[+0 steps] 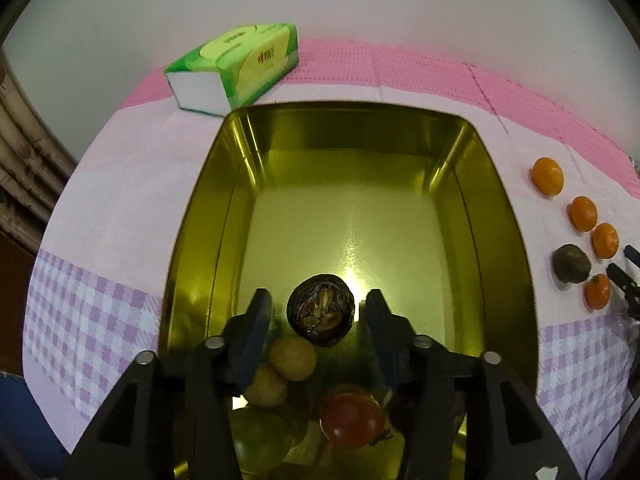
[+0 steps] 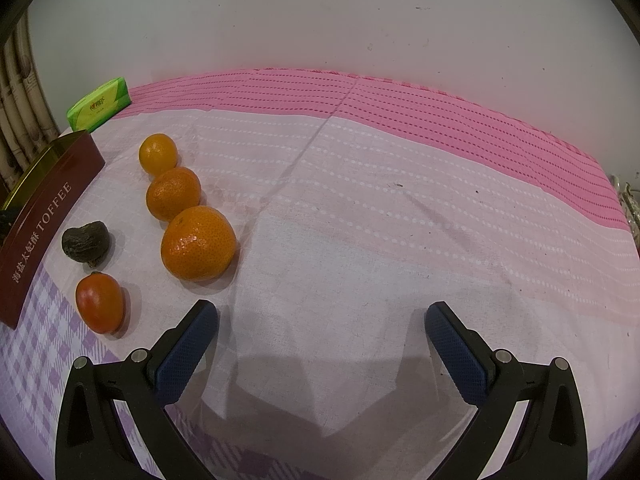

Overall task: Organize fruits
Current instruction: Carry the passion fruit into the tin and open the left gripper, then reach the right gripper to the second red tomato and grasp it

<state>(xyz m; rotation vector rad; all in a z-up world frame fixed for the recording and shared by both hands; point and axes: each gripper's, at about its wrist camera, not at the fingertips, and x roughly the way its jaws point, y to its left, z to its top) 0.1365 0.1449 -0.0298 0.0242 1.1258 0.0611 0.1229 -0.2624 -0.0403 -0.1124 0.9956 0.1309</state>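
Note:
My left gripper hangs open over the near end of a gold tin. A dark wrinkled fruit with a split top lies on the tin floor between the pads, with a gap on each side. Nearer me in the tin are two tan round fruits, a green fruit and a red one. My right gripper stands open over bare cloth, holding nothing. To its left lie three oranges, a dark wrinkled fruit and a small red-orange fruit.
A green tissue pack lies behind the tin at the back left. The tin's maroon side marked TOFFEE borders the loose fruit. A pink and lilac-checked cloth covers the table, which ends at a white wall.

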